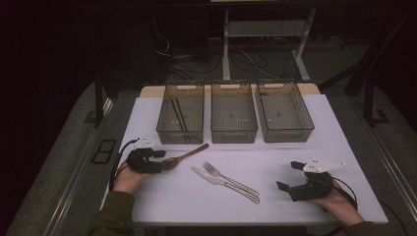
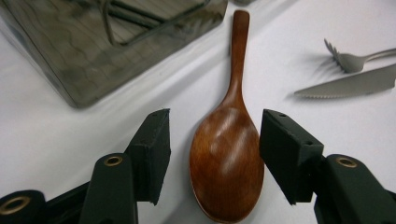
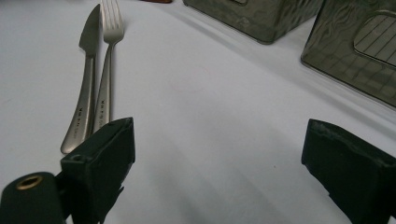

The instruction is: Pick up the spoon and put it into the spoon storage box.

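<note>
The left gripper (image 2: 214, 156) rests low over the white table cover (image 1: 275, 157) with its jaws partly open on either side of the bowl of a brown wooden spoon (image 2: 229, 154); a small gap shows on each side, so the pads do not press on it. The spoon lies flat on the cover, its bowl between the jaws and its handle running straight ahead of them, the tip near the corner of the left of three smoky see-through plastic bins (image 1: 180, 112), which holds two dark sticks. Off to that gripper's right lie a steel fork (image 2: 355, 58) and a serrated steel knife (image 2: 345, 85), side by side. The right gripper (image 3: 219, 163) sits well apart, its jaws spread wide with bare cover between them, the fork and knife handles just ahead to its left.
</note>
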Action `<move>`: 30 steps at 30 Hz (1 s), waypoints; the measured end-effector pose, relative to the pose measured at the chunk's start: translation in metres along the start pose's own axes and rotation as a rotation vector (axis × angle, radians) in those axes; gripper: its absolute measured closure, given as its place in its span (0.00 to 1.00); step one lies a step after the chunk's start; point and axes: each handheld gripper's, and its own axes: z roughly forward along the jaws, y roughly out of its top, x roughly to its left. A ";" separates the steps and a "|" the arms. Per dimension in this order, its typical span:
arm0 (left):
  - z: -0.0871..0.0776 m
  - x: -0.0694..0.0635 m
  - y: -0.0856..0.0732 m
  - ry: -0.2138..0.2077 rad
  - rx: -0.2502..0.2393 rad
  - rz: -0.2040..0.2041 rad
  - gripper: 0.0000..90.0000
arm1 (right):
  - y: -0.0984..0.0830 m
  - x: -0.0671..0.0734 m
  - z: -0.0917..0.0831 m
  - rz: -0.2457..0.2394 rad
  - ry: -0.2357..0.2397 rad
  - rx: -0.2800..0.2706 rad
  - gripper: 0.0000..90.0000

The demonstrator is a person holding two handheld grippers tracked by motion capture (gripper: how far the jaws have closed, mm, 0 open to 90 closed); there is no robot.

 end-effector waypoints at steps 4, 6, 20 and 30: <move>0.004 -0.003 0.000 -0.001 0.038 0.019 0.47 | 0.000 0.000 -0.001 0.003 -0.001 0.000 0.10; 0.005 -0.004 0.000 0.001 0.067 0.046 0.47 | 0.000 0.000 -0.001 0.005 -0.002 0.000 0.10; 0.007 -0.016 0.001 0.004 0.109 0.134 0.65 | 0.000 0.000 -0.001 0.005 -0.006 -0.001 0.10; 0.004 -0.017 0.002 0.005 0.101 0.140 0.76 | 0.000 0.000 -0.002 0.004 -0.006 -0.001 0.10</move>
